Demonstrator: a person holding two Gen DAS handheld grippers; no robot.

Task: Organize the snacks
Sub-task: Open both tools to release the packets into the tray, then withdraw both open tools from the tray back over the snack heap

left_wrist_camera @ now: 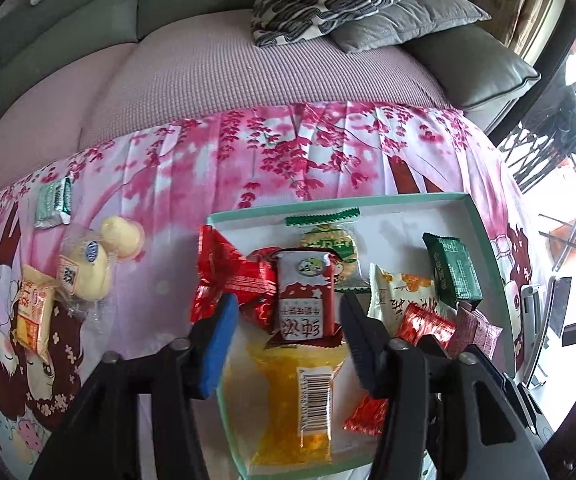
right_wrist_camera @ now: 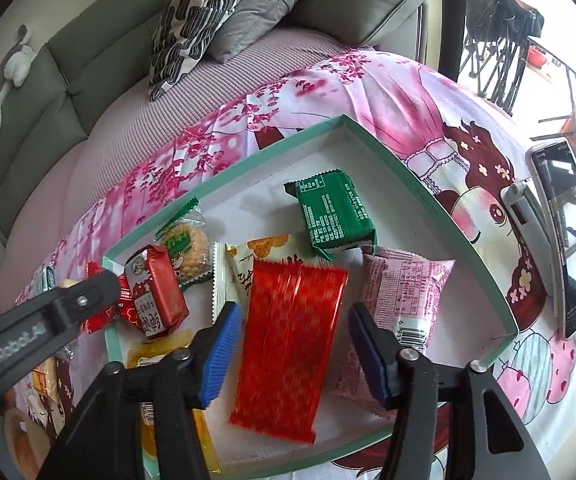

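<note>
A: Snacks mostly lie in the box, ahead of both tongs.
B: And the left tongs?
A: Wide open, holding nothing; a red-and-white packet lies between its fingers, on a yellow packet.
B: The right tongs?
A: Also wide open and empty-handed, over a long red wrapper; a pink packet just right, a green packet beyond.
B: Anything outside the box?
A: Yellow snacks and a small green packet on the floral cloth, well left of the left tongs.

Wrapped snacks lay jumbled in the shallow mint-rimmed tray; a red packet lay flat on top.
</note>
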